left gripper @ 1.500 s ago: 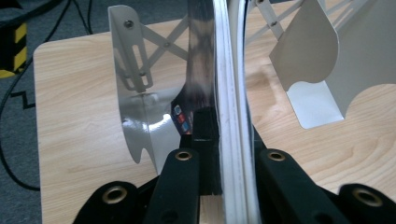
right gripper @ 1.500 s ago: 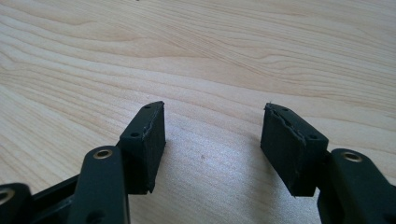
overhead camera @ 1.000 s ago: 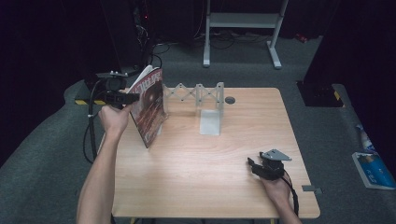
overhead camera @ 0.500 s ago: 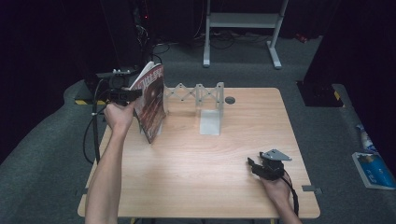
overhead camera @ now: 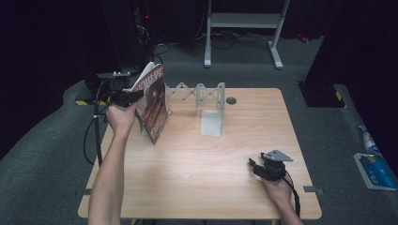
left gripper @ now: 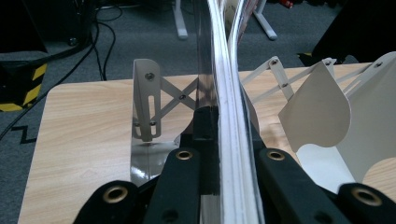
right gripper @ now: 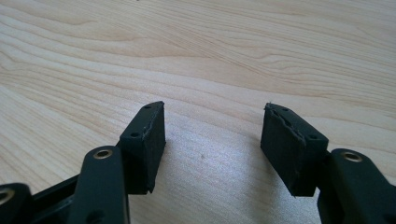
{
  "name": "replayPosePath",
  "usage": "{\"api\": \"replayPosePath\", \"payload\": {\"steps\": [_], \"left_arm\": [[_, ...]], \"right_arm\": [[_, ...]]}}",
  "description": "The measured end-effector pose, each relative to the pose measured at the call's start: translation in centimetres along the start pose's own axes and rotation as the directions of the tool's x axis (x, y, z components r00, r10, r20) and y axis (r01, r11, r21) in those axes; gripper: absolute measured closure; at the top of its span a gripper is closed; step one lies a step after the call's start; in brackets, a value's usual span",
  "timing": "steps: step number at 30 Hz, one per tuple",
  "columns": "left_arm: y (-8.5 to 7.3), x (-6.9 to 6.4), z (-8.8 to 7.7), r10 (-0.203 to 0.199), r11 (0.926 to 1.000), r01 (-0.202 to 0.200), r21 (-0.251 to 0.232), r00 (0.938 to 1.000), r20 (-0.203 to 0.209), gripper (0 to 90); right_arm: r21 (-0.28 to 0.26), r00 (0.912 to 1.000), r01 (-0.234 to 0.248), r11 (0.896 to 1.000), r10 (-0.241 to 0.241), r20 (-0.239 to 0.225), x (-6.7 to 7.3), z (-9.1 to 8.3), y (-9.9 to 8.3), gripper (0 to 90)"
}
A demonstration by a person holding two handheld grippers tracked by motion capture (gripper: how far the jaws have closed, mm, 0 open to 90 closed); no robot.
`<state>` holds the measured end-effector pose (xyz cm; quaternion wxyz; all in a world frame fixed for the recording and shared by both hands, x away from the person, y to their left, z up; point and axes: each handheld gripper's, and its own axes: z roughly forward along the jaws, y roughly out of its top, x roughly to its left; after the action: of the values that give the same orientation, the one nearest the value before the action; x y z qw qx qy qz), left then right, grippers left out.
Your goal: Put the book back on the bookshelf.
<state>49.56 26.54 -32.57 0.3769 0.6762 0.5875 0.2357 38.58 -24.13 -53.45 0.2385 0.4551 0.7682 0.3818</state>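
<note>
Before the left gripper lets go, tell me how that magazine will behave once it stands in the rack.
The magazine is thin and glossy, so it will probably be floppy. In the left gripper view its pages bow between the fingers of the left gripper. It already leans, so it may tip or slide unless the white rack props it.

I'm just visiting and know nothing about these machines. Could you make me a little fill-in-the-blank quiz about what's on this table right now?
1. The left gripper is shut on a ____ held on edge over the wooden table.
2. The white expanding rack stands at the table's ____ edge, away from the person.
3. The right gripper rests low over bare wood with its jaws ____.
4. The right gripper holds ____.

Missing words: magazine; far; open; nothing
</note>
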Motion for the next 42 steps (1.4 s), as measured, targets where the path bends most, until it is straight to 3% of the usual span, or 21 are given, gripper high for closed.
{"api": "replayPosePath", "payload": {"steps": [7,12,25,37,42], "left_arm": [[-0.1,0.6,-0.2,0.0,0.9996,0.0,0.029,1.0,-0.005,80.8],[-0.2,0.9,-0.2,0.024,0.9987,-0.022,0.045,0.9987,-0.044,78.9],[-0.3,1.3,-0.2,0.037,0.9975,-0.033,0.063,0.9966,-0.073,76.3],[-0.4,1.8,-0.3,0.017,0.9966,-0.01,0.081,0.9963,-0.084,74.5],[-0.7,2.4,-0.3,-0.011,0.9971,0.017,0.074,0.9964,-0.084,74.3]], "right_arm": [[0.0,1.0,0.0,1.0,0.0,0.0,0.0,0.0,0.0,40.1],[0.0,1.0,-0.001,1.0,0.001,0.0,0.0,0.0,0.0,40.1],[0.0,1.0,-0.001,1.0,0.001,0.001,0.0,0.0,0.0,40.0],[0.0,1.0,-0.002,1.0,0.002,0.0,0.0,0.0,0.0,40.0],[0.0,1.0,-0.001,1.0,0.001,-0.001,0.0,0.0,0.0,40.0]]}}
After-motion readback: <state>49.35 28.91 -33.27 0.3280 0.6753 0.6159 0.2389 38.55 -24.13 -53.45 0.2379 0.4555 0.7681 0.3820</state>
